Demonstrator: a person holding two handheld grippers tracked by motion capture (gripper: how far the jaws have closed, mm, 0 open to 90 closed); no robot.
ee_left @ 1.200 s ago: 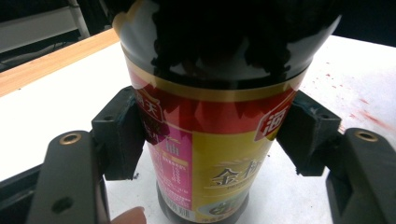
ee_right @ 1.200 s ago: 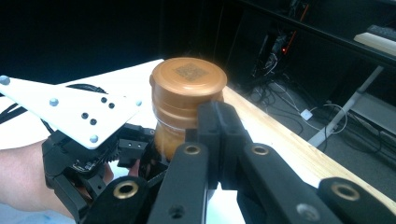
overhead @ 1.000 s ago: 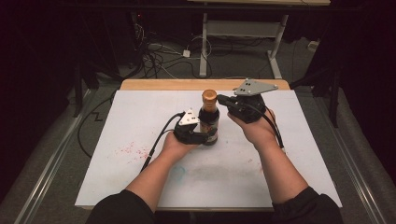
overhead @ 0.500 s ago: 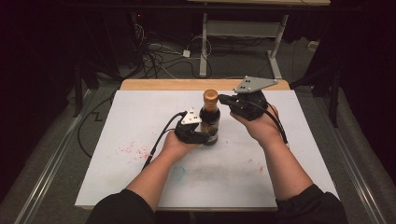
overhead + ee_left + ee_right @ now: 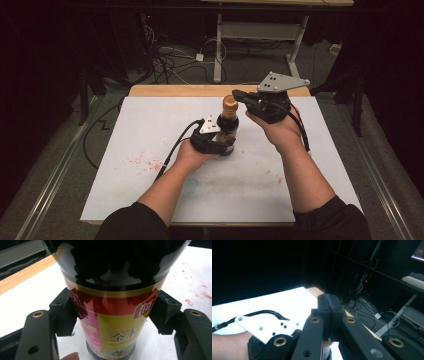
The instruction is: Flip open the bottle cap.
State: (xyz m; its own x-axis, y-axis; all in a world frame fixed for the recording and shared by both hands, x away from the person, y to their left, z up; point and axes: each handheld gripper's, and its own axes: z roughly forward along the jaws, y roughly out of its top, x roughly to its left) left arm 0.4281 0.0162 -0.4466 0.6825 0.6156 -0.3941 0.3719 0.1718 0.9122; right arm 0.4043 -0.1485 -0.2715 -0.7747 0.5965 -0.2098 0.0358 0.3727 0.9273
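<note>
Left tongs (image 5: 220,141), centre of the high view, are clenched on the lower body of a dark bottle (image 5: 228,127); in the left gripper view the two black pads (image 5: 63,312) press the red-and-gold label (image 5: 115,322) from opposite sides, with no gap showing at either pad; the bottle's base sits on the white desk (image 5: 150,130), long axis upright, gold-capped neck (image 5: 229,103) pointing up. Right tongs (image 5: 239,95), just right of centre in the upper half of the high view, appear brought fully together with nothing seen between the jaws; the right gripper view shows the jaw tips (image 5: 329,308) meeting face to face; from above, those tips lie beside the cap at roughly cap height, whether touching or just apart cannot be told. Governing relation: the cap lies immediately left of the right tongs' tips in the high view, on a vertical axis, while the tongs reach in roughly level from the right; the right hand (image 5: 280,131) is the nearer to the cap, the left hand (image 5: 192,155) being committed to steadying the body. Judgement: any work on the cap would require the right tongs to part first and then straddle the neck. Beyond the tongs, the desk carries red stains (image 5: 142,161) at lower left; cables (image 5: 170,60) and a stand's legs (image 5: 220,45) occupy the dark floor at the top of the frame.
</note>
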